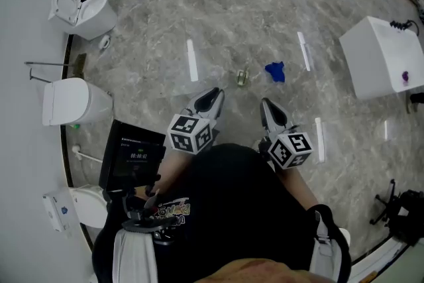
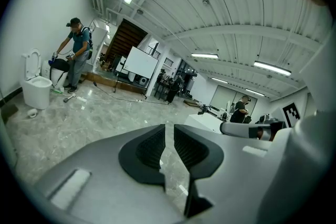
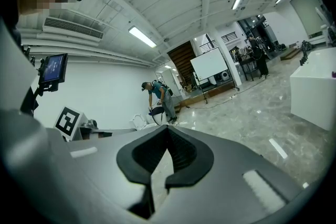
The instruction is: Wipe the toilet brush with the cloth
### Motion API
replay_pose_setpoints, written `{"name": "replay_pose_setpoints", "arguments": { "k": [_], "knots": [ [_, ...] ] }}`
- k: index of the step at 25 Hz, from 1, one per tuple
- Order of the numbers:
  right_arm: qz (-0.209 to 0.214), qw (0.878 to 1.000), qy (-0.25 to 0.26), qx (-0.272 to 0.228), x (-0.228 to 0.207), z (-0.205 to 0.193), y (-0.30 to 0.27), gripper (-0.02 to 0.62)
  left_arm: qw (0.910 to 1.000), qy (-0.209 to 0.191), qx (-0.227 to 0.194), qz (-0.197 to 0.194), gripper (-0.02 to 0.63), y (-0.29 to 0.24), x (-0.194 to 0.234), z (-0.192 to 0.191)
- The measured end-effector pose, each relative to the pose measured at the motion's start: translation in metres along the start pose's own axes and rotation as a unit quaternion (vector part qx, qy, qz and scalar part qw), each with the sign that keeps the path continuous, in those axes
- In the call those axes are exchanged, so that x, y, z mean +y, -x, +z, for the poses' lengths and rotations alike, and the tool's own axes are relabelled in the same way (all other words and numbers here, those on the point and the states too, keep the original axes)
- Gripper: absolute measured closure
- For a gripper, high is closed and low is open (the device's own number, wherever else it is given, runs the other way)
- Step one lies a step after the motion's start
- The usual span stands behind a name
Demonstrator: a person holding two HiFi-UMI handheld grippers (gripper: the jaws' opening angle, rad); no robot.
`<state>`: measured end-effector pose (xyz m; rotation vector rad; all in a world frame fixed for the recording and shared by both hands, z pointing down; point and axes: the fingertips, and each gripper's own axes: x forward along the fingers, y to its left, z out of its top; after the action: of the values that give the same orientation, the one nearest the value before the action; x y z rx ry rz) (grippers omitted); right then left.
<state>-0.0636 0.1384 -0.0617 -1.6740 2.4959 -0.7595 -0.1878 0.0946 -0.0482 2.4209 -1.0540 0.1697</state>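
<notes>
The person stands on a grey marble floor and holds both tools close to the body, pointing forward over the floor. The left tongs are a little spread: in the left gripper view there is a thin gap between the two pads and only floor shows through it, so they pinch nothing. The right tongs are pressed together and also empty (their ribbed pads meet at the tip in the right gripper view). The blue cloth lies crumpled on the floor, ahead of the right tongs and well apart from them. Near it, on its left, lies a small greenish object. Along the white wall at the left stand three toilets. Near the middle toilet a white stick with a round end lies on the floor; it may be the toilet brush, but I cannot tell for sure. A white box stands at the right.
</notes>
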Motion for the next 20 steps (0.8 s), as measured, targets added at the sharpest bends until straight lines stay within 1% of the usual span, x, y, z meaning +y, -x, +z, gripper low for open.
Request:
{"name": "replay_pose_setpoints", "arguments": {
  "k": [4, 8, 11, 15, 17, 20],
  "knots": [
    [0.007, 1.0, -0.015, 0.01, 0.019, -0.029, -0.008, 0.594, 0.9998, -0.002, 0.019, 0.011, 0.543, 0.021, 0.019, -0.018],
    [-0.011, 1.0, -0.013, 0.004, 0.012, -0.039, 0.003, 0.594, 0.9995, -0.01, 0.026, -0.015, 0.543, 0.011, 0.011, -0.029],
    [-0.032, 0.999, -0.014, 0.001, 0.01, -0.046, 0.014, 0.594, 0.9987, -0.007, 0.035, -0.036, 0.543, 0.008, 0.006, -0.038],
    [-0.056, 0.998, -0.021, -0.002, 0.018, -0.044, 0.016, 0.594, 0.9967, -0.015, 0.051, -0.061, 0.545, 0.008, 0.004, -0.033],
    [-0.066, 0.998, -0.023, -0.002, 0.022, -0.046, 0.018, 0.594, 0.9951, -0.019, 0.063, -0.075, 0.544, 0.007, 0.001, -0.036],
    [-0.079, 0.996, -0.033, -0.01, 0.018, -0.05, 0.022, 0.594, 0.9937, -0.018, 0.079, -0.078, 0.544, 0.004, 0.003, -0.044]
  ]
}}
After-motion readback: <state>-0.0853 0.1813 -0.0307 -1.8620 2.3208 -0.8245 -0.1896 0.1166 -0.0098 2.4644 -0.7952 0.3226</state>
